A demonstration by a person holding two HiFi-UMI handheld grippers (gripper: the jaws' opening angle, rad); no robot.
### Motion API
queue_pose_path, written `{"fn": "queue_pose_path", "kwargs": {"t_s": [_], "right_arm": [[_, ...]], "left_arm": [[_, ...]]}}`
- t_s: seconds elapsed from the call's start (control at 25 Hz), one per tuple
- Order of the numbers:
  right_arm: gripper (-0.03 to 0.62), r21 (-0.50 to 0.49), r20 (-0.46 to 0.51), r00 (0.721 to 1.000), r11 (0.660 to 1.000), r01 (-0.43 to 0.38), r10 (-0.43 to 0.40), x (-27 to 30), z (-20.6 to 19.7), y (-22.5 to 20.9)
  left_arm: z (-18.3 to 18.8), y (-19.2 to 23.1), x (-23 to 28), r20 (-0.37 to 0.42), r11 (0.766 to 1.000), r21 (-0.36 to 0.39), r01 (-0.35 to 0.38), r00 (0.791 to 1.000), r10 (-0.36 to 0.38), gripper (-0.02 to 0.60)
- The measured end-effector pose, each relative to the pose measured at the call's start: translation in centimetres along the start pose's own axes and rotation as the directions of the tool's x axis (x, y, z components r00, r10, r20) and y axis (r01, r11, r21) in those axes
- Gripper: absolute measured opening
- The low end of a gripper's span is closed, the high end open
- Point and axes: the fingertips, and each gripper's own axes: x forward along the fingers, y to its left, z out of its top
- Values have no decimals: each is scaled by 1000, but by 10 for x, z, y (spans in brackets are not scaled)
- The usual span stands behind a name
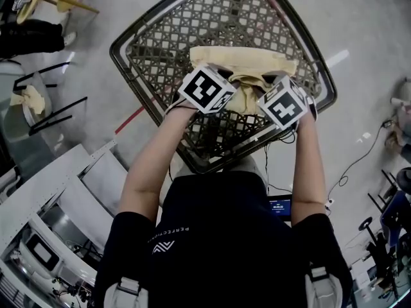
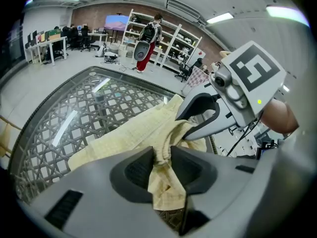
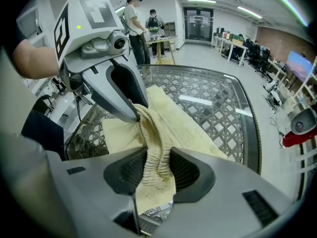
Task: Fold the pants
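Pale yellow pants [image 1: 244, 61] lie bunched on a glass-topped lattice table [image 1: 160, 27], partly doubled over. Both grippers sit side by side at the pants' near edge, pointing steeply down. My left gripper [image 1: 207, 90] is shut on a fold of the cloth; in the left gripper view the fabric [image 2: 133, 133] is pinched between its pads [image 2: 161, 155]. My right gripper [image 1: 282, 104] is shut on the gathered elastic waistband [image 3: 156, 133], squeezed between its pads [image 3: 158, 165]. Each gripper view shows the other gripper close by, the right gripper [image 2: 218, 110] and the left gripper [image 3: 114, 83], holding the same edge.
The table's dark rim [image 1: 321, 76] runs near my right hand. Chairs and metal frames [image 1: 45, 108] stand to the left, and cables [image 1: 366, 153] cross the floor to the right. People stand by far shelves [image 2: 148, 33] and a desk [image 3: 138, 19].
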Motion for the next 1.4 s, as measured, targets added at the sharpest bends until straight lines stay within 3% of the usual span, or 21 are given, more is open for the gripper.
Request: {"fn": "queue_pose_path", "kwargs": {"t_s": [0.4, 0.6, 0.72, 0.92, 1.2, 1.4], "right_arm": [[164, 4, 31, 999, 1000, 27, -27, 6, 12, -13], [169, 48, 85, 991, 994, 95, -99, 2, 17, -29], [169, 82, 127, 979, 985, 150, -160, -5, 23, -43], [153, 110, 117, 956, 960, 257, -270, -8, 18, -61], [123, 201, 199, 926, 938, 281, -320, -24, 23, -65], [91, 294, 244, 866, 885, 362, -435, -46, 15, -75]], "left_arm": [[1, 20, 5, 14, 999, -31, -35, 999, 36, 120], [7, 38, 2, 26, 992, -26, -122, 992, 123, 89], [8, 43, 1, 24, 989, -36, -145, 989, 146, 84], [9, 59, -7, 42, 967, -39, -252, 966, 254, 52], [20, 49, -19, 118, 970, -54, -237, 963, 242, 37], [23, 29, -24, 168, 977, -61, -206, 962, 213, 26]]}}
